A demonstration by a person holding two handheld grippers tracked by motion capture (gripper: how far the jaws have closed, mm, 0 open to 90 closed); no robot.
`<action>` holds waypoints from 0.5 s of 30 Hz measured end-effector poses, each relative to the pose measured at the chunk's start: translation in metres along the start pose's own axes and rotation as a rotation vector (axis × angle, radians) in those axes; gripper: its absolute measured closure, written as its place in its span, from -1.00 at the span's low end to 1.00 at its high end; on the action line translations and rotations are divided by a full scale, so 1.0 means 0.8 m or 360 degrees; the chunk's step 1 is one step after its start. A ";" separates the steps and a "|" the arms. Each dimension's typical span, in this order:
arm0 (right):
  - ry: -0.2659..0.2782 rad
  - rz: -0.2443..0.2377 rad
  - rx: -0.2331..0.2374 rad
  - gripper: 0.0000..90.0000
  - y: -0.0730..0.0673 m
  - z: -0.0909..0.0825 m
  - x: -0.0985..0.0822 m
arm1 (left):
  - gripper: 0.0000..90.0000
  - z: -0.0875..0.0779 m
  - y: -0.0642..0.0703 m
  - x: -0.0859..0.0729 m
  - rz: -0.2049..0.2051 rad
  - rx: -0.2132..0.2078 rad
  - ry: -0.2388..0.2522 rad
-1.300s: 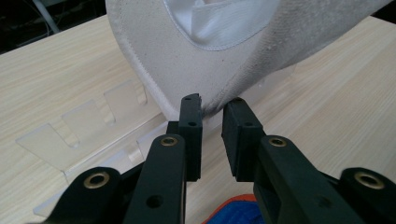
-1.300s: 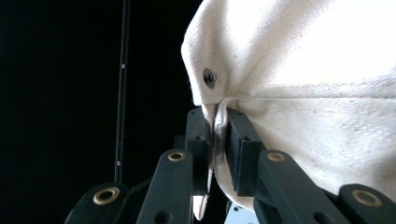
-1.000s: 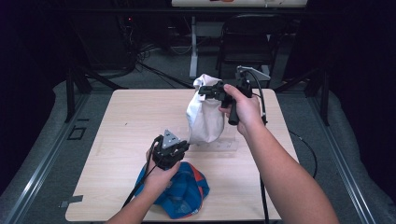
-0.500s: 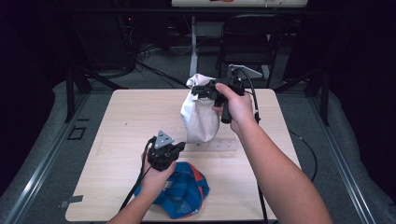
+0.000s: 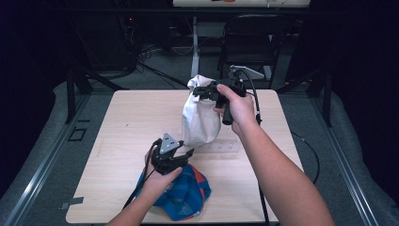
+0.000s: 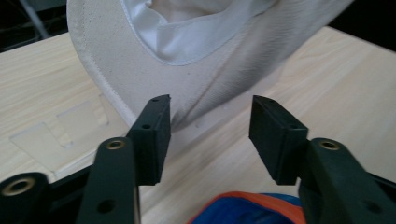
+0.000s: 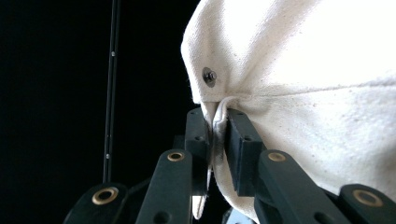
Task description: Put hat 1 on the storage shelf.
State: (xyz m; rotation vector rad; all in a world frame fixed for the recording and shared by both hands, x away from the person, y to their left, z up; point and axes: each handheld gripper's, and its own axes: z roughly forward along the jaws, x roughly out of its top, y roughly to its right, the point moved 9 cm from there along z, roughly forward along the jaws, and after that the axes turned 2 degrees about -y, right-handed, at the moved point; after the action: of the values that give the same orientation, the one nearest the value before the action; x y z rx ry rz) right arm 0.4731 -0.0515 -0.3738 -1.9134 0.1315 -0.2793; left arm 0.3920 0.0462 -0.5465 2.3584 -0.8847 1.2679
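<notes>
A white cap is hanging over the worktop

The right hand-held gripper [image 5: 203, 91] is pinching the white cap [image 5: 200, 117] at its top, far side. The left hand-held gripper [image 6: 209, 126], jaws wide, is waiting below; it should grab the rim gently.

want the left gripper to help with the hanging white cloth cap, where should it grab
Probably the lower edge of the white cloth cap, which hangs just ahead of the open left gripper while the right gripper pinches its top. Come in from the near side; the stitched rim there is thin enough to fit between the jaws.
</notes>
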 end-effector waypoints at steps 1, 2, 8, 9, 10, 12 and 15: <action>-0.0002 -0.0002 -0.0001 0.78 0.000 0.000 0.000 | 0.05 0.005 -0.003 0.000 0.0006 0.0030 -0.0014; 0.0006 -0.0001 0.0001 0.78 0.000 0.000 0.000 | 0.05 0.007 -0.005 0.000 0.0003 0.0046 -0.0035; -0.0013 -0.0007 0.0000 0.78 -0.002 0.001 -0.004 | 0.51 0.020 -0.016 0.002 0.0025 0.0123 -0.0063; -0.0016 -0.0009 0.0002 0.78 -0.003 0.001 -0.004 | 0.55 0.019 -0.018 0.004 0.0026 0.0123 -0.0064; -0.0020 -0.0018 0.0001 0.78 -0.005 -0.001 -0.005 | 0.62 0.018 -0.019 0.005 0.0035 0.0125 -0.0060; -0.0017 -0.0018 0.0002 0.78 -0.006 -0.002 -0.005 | 0.63 0.015 -0.020 0.008 0.0034 0.0116 -0.0046; -0.0003 -0.0034 0.0007 0.78 -0.010 -0.004 -0.004 | 0.67 0.012 -0.016 0.012 -0.0004 0.0044 -0.0009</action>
State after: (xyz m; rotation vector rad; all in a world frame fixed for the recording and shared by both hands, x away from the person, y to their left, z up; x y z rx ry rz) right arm 0.4687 -0.0510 -0.3655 -1.9114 0.1094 -0.2920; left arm 0.4104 0.0467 -0.5436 2.3850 -0.8712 1.2813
